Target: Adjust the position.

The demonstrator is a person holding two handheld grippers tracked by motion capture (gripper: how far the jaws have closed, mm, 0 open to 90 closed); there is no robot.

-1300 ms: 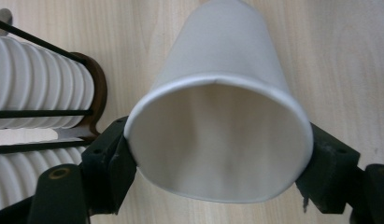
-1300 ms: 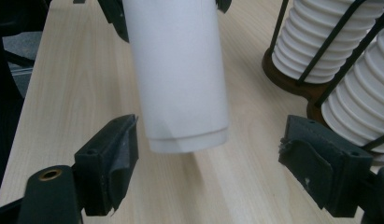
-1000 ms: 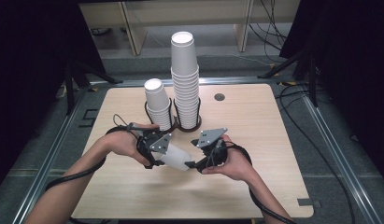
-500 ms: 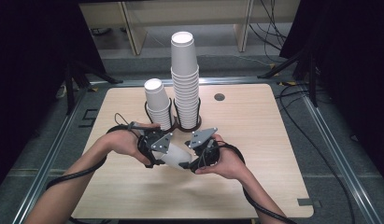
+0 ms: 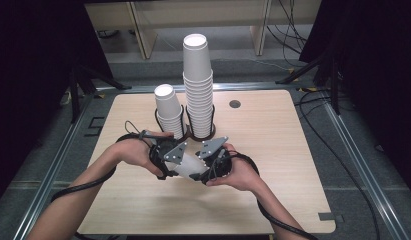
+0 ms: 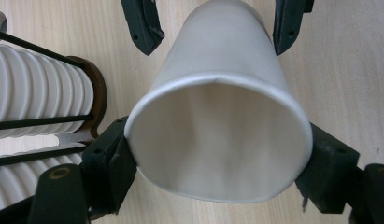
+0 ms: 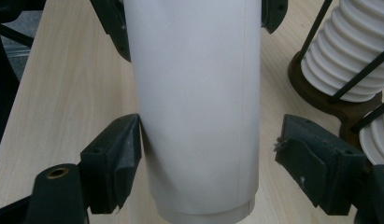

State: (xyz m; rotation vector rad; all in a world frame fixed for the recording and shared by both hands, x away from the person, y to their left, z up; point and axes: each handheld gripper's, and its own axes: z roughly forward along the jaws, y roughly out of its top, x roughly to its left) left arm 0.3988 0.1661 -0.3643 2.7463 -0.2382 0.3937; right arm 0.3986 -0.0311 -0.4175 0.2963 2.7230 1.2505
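Left gripper jaws clamped on rim end of paper cup – cup lies level at lower centre of high view, long axis running left to right. Right gripper jaws straddle base end, right pad off wall – open. Wooden surface; cup stacks upper centre; dark room.

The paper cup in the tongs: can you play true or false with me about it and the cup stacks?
1. The left tongs squeeze the paper cup at its open rim. True.
2. The right tongs are clamped tight on the cup. False: the left jaw touches the cup wall, and a gap shows at the other jaw.
3. The cup stands upright on the table. False: it lies sideways, held up between the two tongs.
4. Two cup stacks stand in wire holders, and the tall stack is to the right of the short stack. True.
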